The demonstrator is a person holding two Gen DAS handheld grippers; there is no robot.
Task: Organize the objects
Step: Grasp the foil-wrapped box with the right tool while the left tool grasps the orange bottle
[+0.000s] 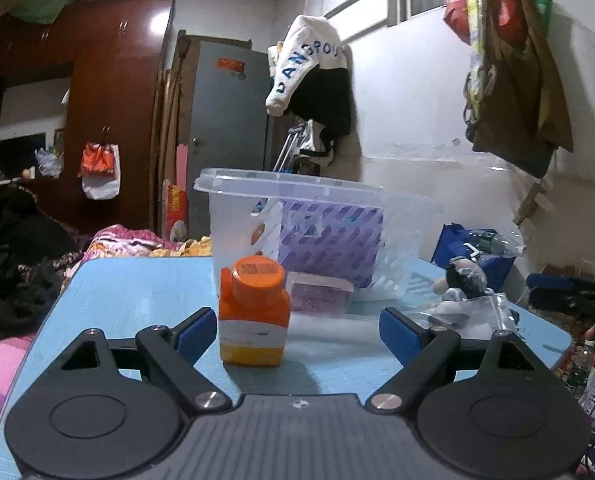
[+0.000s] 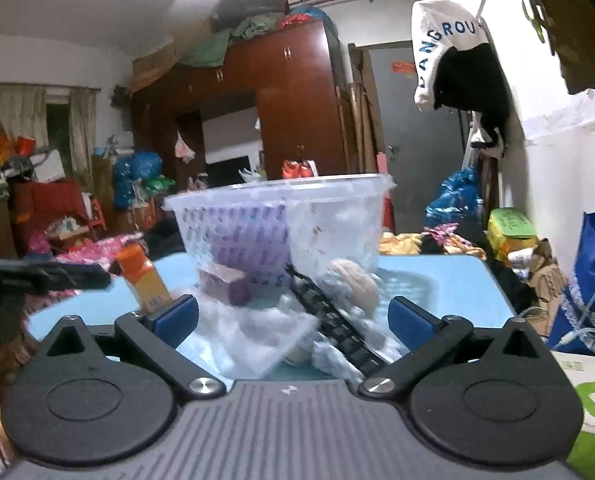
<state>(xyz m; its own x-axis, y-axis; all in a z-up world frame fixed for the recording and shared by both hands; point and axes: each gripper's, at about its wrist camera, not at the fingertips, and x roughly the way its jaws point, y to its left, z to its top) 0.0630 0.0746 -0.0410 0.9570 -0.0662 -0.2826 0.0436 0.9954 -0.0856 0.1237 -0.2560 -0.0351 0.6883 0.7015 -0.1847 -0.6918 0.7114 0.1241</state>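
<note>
The left gripper (image 1: 297, 332) sits low and level over the blue table (image 1: 137, 300), its jaws spread wide and holding nothing. The orange bottle (image 1: 254, 312) stands upright between its blue pads (image 1: 195, 334), close to the left one; whether it touches that pad cannot be told. Just beyond the bottle lies a small purple box (image 1: 319, 294), and behind that stands the clear plastic bin (image 1: 309, 216), with a purple perforated basket (image 1: 329, 240) seen hazily through its wall.

The right gripper (image 2: 293, 320) is also held low and level, jaws wide apart and empty. Between its fingers lies a crumpled clear plastic bag (image 2: 257, 336) with a black strip-like object (image 2: 333, 324) across it, its near end hidden behind the gripper body. A rounded beige item (image 2: 355, 284) beyond is too blurred to name. The bin (image 2: 281, 220) stands straight ahead, the bottle (image 2: 145, 280) to the left, partly cut off by the left finger.
</note>
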